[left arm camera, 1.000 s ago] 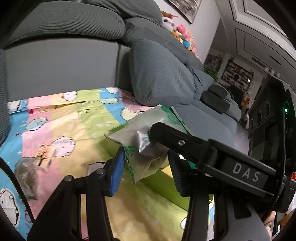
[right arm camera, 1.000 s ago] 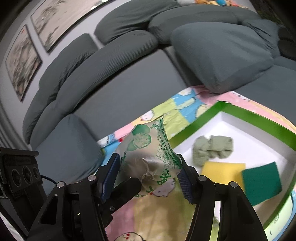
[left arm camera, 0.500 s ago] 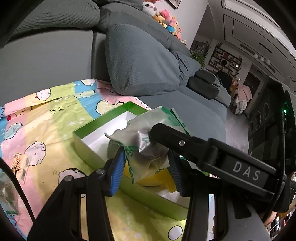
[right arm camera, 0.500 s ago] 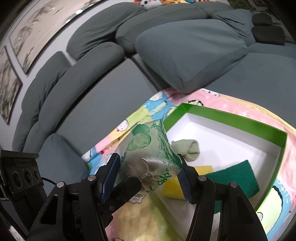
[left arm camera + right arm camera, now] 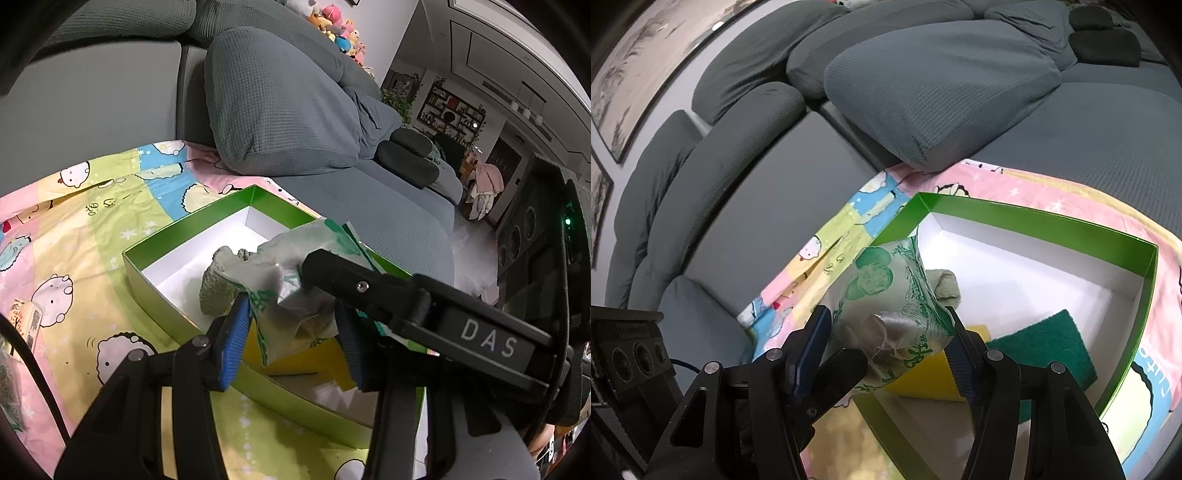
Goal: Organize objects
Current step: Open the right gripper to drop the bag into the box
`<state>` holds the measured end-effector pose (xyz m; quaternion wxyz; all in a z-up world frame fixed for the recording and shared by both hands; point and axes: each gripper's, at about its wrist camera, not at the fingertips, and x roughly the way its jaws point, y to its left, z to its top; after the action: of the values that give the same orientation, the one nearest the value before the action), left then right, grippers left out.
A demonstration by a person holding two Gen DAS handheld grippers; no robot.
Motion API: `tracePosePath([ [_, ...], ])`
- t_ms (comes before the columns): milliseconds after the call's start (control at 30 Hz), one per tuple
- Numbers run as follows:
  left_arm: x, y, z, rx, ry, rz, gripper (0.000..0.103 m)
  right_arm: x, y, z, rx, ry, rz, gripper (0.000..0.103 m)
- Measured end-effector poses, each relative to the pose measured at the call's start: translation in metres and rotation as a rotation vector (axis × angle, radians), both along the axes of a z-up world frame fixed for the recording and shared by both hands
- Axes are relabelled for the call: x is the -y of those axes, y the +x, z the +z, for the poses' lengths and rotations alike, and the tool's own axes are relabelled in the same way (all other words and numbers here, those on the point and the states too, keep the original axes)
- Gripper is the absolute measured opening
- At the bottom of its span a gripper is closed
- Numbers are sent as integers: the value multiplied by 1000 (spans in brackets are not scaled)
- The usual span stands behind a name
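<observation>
A crinkled green-and-white snack bag (image 5: 295,295) is held between both grippers above a green box. My left gripper (image 5: 291,339) is shut on its lower end; my right gripper (image 5: 892,350) is shut on the same bag (image 5: 890,295), and each gripper's finger shows in the other's view. The green box with a white inside (image 5: 147,254) lies on a cartoon-print sheet (image 5: 74,221). It holds a grey-green rolled cloth (image 5: 218,284), a yellow sponge (image 5: 923,380) and a green scouring pad (image 5: 1045,347). The bag hangs over the box's near corner (image 5: 897,229).
Grey sofa cushions (image 5: 277,103) and the backrest (image 5: 757,147) rise behind the sheet. A small packet (image 5: 27,321) lies at the sheet's left edge. Plush toys (image 5: 340,37) sit on the sofa top. A room with shelves (image 5: 450,114) opens at right.
Both grippers carried the bag from above the bare sheet to over the green box. The box now fills the lower middle of both views. The grip is unchanged.
</observation>
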<state>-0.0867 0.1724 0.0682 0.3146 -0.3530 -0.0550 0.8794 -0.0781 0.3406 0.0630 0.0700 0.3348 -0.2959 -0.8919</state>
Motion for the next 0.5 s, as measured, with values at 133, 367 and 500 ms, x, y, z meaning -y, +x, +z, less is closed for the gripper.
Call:
tracePosePath([
  [133, -1, -2, -3, 6, -7, 12, 44, -1, -1, -4, 16, 6, -14, 62],
  [367, 3, -1, -3, 9, 2, 29, 46, -2, 0, -3, 7, 20, -42, 62],
  [500, 8, 4, 2, -4, -3, 44, 51, -2, 1, -1, -6, 17, -41, 62],
])
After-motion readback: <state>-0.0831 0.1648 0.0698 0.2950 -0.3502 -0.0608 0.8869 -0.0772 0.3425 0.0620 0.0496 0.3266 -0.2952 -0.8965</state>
